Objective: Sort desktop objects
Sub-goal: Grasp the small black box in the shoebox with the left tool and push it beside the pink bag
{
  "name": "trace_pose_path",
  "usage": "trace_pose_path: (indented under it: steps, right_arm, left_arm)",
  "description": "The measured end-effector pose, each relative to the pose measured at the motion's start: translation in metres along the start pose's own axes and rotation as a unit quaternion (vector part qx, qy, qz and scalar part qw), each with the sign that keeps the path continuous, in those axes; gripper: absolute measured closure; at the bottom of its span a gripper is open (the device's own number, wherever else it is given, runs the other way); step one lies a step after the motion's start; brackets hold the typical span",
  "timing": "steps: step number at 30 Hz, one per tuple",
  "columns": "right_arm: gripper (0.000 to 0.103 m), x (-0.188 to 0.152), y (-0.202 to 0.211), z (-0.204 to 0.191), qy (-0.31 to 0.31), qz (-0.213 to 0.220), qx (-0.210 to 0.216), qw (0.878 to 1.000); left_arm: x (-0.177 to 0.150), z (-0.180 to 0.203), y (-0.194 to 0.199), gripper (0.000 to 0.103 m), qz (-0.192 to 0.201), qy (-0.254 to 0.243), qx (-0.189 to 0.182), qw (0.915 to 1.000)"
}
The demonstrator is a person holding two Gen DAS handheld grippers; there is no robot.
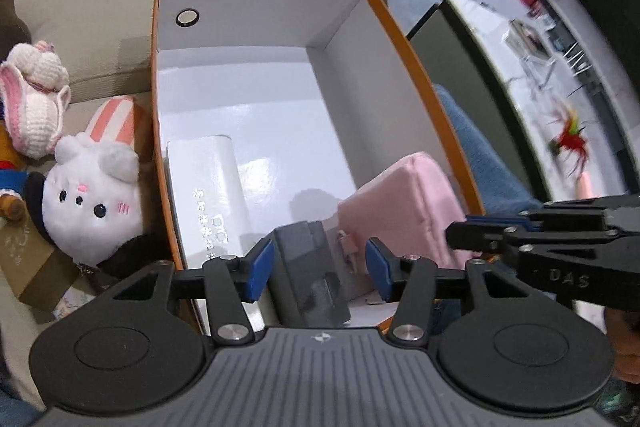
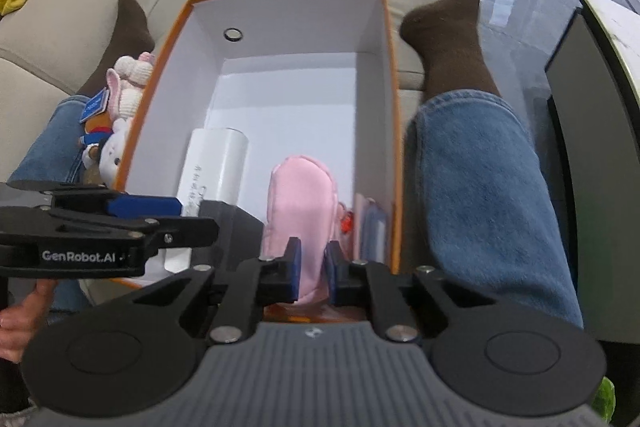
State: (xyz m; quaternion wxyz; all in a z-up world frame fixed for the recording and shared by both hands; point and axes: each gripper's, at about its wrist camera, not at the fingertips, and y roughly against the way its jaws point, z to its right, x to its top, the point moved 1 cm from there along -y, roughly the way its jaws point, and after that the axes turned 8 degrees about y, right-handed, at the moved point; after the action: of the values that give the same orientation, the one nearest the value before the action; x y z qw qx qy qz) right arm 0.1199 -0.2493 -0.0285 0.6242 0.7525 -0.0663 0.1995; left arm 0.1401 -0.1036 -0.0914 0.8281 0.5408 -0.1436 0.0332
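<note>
An orange box with a white inside point(image 1: 256, 75) point(image 2: 384, 75) stands on the sofa between the person's legs. In it lie a white tube box point(image 1: 212, 195) point(image 2: 216, 163), a dark grey block point(image 1: 308, 267) point(image 2: 236, 227) and a pink pouch point(image 1: 404, 207) point(image 2: 304, 203). My left gripper point(image 1: 320, 269) is open, its blue pads on either side of the grey block without pinching it. My right gripper point(image 2: 312, 271) is shut on the near end of the pink pouch, which stands on edge in the box.
Plush toys lie left of the box: a white rabbit point(image 1: 88, 203) point(image 2: 114, 151) and a pink crocheted one point(image 1: 32, 99) point(image 2: 128, 83). The person's jeans leg point(image 2: 480, 187) runs along the box's right side. A dark table edge point(image 2: 592, 131) stands at the right.
</note>
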Motion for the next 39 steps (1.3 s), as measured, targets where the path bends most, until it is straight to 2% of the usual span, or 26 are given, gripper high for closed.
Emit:
trace_pose_path:
  steps: [7, 11, 13, 16, 19, 23, 26, 29, 34, 39]
  right_arm:
    - [0.09, -0.005, 0.001, 0.012, -0.013, 0.007, 0.005, 1.0]
    - [0.09, -0.009, 0.002, 0.014, -0.014, 0.012, 0.011, 1.0]
    - [0.09, -0.01, 0.002, 0.017, -0.018, 0.014, 0.015, 1.0]
    - [0.09, -0.012, 0.004, 0.019, -0.018, 0.02, 0.019, 0.999]
    - [0.09, -0.013, 0.004, 0.021, -0.018, 0.025, 0.023, 0.999]
    - [0.09, -0.016, 0.004, 0.023, -0.019, 0.03, 0.032, 0.999]
    - [0.09, -0.017, 0.004, 0.025, -0.018, 0.032, 0.035, 0.999]
    - [0.09, -0.017, 0.004, 0.027, -0.021, 0.033, 0.04, 0.998]
    - [0.09, -0.02, 0.005, 0.027, -0.022, 0.036, 0.043, 0.998]
    - [0.09, -0.019, 0.006, 0.026, -0.021, 0.037, 0.042, 0.998]
  left_arm:
    - [-0.009, 0.016, -0.01, 0.044, -0.003, -0.028, 0.072, 0.997]
    - [-0.012, 0.026, -0.016, 0.044, -0.011, -0.051, 0.111, 0.9924]
    - [-0.013, 0.028, -0.018, 0.045, -0.013, -0.055, 0.121, 0.991]
    - [-0.012, 0.031, -0.019, 0.049, -0.033, -0.054, 0.101, 0.9929]
    - [-0.013, 0.033, -0.023, 0.048, -0.034, -0.06, 0.118, 0.9906]
    - [-0.009, 0.031, -0.028, 0.048, -0.05, -0.043, 0.102, 0.9926]
    - [-0.008, 0.03, -0.035, 0.052, -0.069, -0.027, 0.083, 0.9938]
    - [-0.005, 0.024, -0.037, 0.052, -0.064, -0.015, 0.075, 0.995]
    - [0.0, 0.011, -0.029, 0.052, -0.052, 0.002, 0.084, 0.9951]
    - [0.002, 0.008, -0.033, 0.052, -0.058, 0.008, 0.08, 0.995]
